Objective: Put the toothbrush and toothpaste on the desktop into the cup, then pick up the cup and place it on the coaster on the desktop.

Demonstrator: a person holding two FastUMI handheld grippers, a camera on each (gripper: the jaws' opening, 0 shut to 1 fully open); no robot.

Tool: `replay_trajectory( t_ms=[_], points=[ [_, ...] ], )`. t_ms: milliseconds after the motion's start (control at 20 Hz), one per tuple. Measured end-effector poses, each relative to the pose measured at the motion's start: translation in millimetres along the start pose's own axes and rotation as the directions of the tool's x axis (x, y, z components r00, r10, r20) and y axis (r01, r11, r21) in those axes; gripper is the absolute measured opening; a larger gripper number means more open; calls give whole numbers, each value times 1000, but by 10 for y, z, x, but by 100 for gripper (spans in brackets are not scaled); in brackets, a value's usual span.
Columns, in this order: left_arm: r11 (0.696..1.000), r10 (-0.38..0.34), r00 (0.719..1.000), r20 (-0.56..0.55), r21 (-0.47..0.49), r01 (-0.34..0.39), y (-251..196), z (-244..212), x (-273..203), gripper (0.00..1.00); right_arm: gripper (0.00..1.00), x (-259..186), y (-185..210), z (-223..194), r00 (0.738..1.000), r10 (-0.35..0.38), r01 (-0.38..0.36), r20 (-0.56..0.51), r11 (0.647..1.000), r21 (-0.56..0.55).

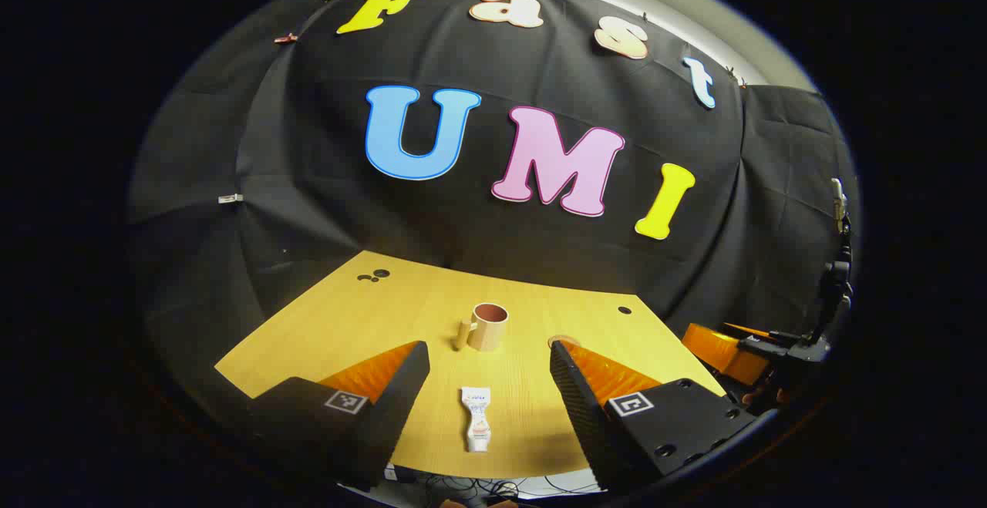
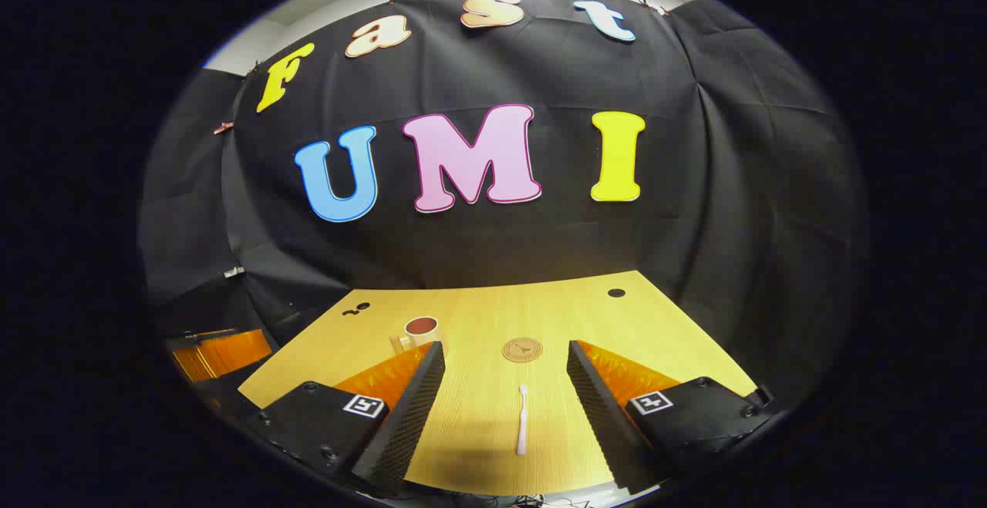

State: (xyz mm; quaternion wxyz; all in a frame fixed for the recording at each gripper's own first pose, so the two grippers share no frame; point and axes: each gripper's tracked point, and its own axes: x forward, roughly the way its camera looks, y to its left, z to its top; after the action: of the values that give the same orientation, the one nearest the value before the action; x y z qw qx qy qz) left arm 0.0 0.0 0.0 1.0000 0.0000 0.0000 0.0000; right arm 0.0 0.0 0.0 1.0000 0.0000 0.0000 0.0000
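The left hand-held gripper (image 1: 486,385) hangs above the near edge of a pale wooden table (image 1: 347,315), its two fingers spread wide with nothing between them. Straight ahead of it, in the gap between the fingers, a small white toothpaste (image 1: 476,428) tube lies flat close to the near edge, one end towards the camera. Further in, about mid-table, stands a tan cup (image 1: 489,326), upright, with a handle on its left side and nothing visible inside.

The right hand-held gripper (image 2: 505,400) is likewise wide open and holds nothing. In its view a slim white toothbrush (image 2: 522,418) lies flat near the near edge, running lengthwise away from the camera, framed between the fingers. Beyond it, apart from it, sits a round brown coaster (image 2: 522,349), bare. The cup appears towards the table's left side, well apart from the coaster.

The task looks to be at its very beginning: neither item has been picked up, and each gripper seems lined up with one of them. The next move probably calls for lowering a gripper until its fingers straddle the item, closing on it, then carrying it to the cup's mouth and dropping it in end first.
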Motion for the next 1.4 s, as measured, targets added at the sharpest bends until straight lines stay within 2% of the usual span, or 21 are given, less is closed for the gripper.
replay_trajectory(
  t_ms=[300,600,900,1200,1400],
  points=[
    [998,-14,1000,3,65,14,-137,27,221,98,98,206,-109,52,1000,-7,6,9,1000,19],
    [999,4,1000,-16,43,-4,-95,10,399,98,98,338,-187,57,1000,-16,16,4,999,32],
    [999,-17,999,-43,42,19,-109,-43,506,97,98,444,-230,101,1000,-19,19,-3,998,51],
    [999,24,998,-52,38,-22,-77,-50,704,97,98,583,-217,235,1000,16,-16,13,1000,18],
    [999,46,994,-96,25,-43,-10,-181,885,97,98,718,-232,282,999,49,-49,11,999,2]
  ],
)
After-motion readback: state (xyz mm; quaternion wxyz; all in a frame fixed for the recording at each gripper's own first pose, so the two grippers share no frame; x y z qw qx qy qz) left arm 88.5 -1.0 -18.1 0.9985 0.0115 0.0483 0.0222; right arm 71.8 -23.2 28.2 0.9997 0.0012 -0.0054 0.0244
